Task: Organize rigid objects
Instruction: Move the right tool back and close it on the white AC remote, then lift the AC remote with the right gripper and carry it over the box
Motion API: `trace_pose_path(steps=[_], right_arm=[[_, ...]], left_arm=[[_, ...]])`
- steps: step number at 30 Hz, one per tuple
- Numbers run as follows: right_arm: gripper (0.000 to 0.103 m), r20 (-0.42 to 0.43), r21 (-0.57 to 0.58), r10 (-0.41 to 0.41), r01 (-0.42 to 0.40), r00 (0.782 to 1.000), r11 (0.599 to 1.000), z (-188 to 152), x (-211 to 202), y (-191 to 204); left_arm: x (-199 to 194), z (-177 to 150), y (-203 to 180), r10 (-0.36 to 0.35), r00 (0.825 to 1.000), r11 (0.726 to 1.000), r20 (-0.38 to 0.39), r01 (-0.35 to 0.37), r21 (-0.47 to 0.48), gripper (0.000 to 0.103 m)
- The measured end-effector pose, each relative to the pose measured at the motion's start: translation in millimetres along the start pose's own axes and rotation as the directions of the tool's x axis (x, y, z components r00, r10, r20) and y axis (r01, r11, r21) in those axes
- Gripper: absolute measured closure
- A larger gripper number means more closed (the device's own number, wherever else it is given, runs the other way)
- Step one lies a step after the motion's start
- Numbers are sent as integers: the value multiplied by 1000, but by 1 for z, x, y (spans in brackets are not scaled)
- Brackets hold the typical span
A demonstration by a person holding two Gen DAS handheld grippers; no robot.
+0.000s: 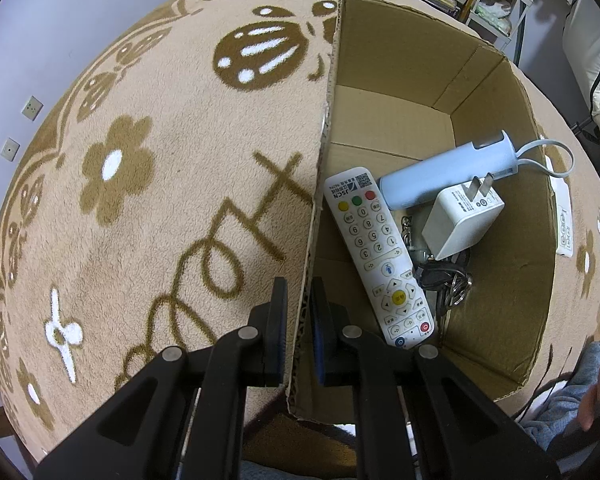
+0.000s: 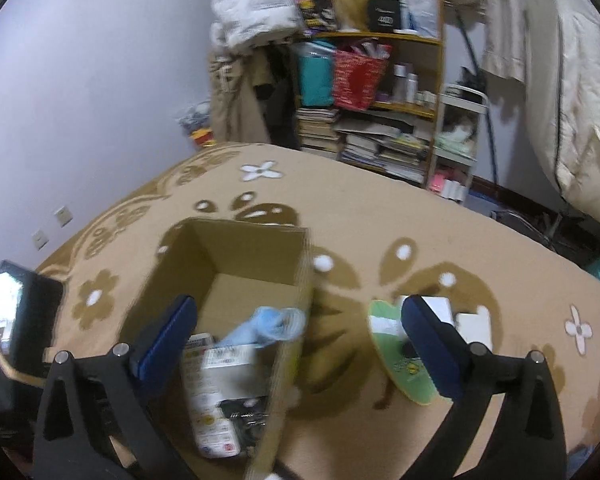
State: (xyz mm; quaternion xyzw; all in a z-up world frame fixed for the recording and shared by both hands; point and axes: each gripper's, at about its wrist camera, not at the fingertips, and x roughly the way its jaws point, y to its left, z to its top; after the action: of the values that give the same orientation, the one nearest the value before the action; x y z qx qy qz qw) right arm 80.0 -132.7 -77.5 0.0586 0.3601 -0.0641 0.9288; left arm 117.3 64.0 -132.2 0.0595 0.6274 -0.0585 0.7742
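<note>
Clamping the box (image 1: 380, 92) wall, the left gripper (image 1: 299, 330) is steadying it while the right gripper (image 2: 300, 344), jaws wide and empty, is hanging nearer the green card (image 2: 400, 356) lying right of the box, long axis running toward the camera.

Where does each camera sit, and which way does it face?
Left wrist: on the left gripper, looking steeply down at the cardboard box wall it clamps, the remote inside; own black fingers show.
Right wrist: on the right gripper, open and empty, tilted down over the box toward the shelf; own fingers show.
Shared: box, remote, blue tube, patterned rug.
</note>
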Motion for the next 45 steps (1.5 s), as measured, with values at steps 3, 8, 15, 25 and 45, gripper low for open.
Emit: trace_pose_path(steps=[3, 8, 15, 25, 45], right_arm=[[0, -17, 32, -37, 38, 999, 999, -3, 10, -20], [0, -51, 88, -96, 101, 994, 991, -12, 24, -57], [0, -83, 162, -166, 177, 983, 971, -23, 36, -107], [8, -184, 244, -217, 259, 959, 935, -51, 60, -161], [52, -258, 278, -232, 303, 938, 912, -69, 69, -170]], left_arm=[[0, 0, 0, 2, 1000, 1000, 0, -2, 2, 92], [0, 0, 0, 0, 1000, 1000, 0, 0, 0, 92], [1, 0, -1, 4, 1000, 1000, -1, -4, 4, 92], [1, 0, -1, 4, 1000, 1000, -1, -4, 4, 92], [1, -1, -2, 4, 1000, 1000, -2, -4, 4, 92]])
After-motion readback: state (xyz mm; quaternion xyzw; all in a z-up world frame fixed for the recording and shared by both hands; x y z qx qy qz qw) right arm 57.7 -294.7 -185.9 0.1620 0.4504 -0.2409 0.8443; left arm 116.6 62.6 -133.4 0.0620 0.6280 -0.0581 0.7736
